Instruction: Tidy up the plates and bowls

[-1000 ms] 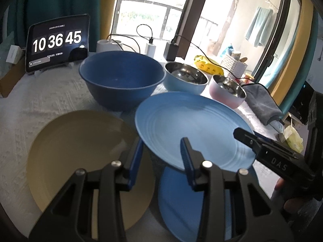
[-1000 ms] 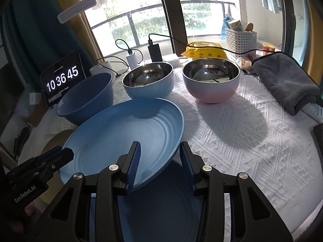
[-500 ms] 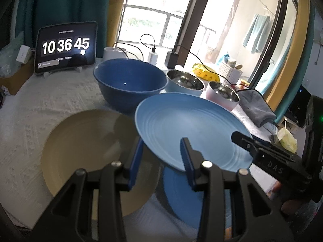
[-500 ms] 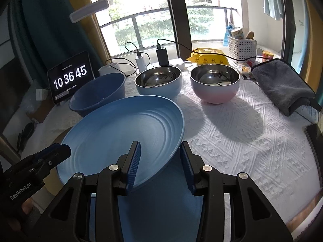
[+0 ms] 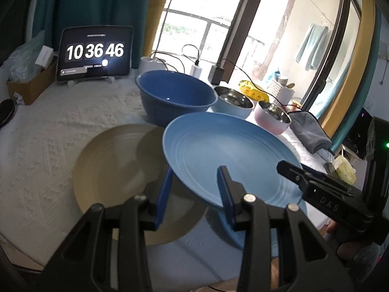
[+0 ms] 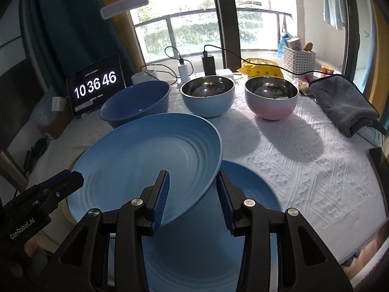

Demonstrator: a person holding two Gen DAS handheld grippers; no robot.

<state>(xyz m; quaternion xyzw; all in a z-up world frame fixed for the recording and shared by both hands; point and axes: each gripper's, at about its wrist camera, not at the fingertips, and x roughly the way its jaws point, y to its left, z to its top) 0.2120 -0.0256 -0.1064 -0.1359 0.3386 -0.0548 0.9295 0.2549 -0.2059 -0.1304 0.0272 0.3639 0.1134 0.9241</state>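
A light blue ribbed plate (image 5: 231, 160) (image 6: 145, 165) hangs tilted above the table, carried by both grippers. My left gripper (image 5: 194, 187) is shut on its left rim; its tip shows in the right wrist view (image 6: 70, 180). On the opposite rim my right gripper (image 6: 192, 189) is shut, also seen from the left wrist (image 5: 287, 168). Under the lifted plate a second blue plate (image 6: 248, 194) lies on the cloth. A tan plate (image 5: 114, 165) lies to its left. Behind stand a dark blue bowl (image 6: 136, 102), a light blue steel bowl (image 6: 207, 99) and a pink steel bowl (image 6: 271, 102).
A tablet clock (image 5: 94, 53) stands at the back left beside a cardboard box (image 5: 29, 85). Chargers and cables (image 6: 194, 68), a yellow packet (image 6: 262, 70) and a white basket (image 6: 299, 58) line the window side. A grey towel (image 6: 345, 102) lies at the right.
Both grippers have carried the light blue plate to the left and back from the bowls, which look smaller now. Their grip is unchanged.
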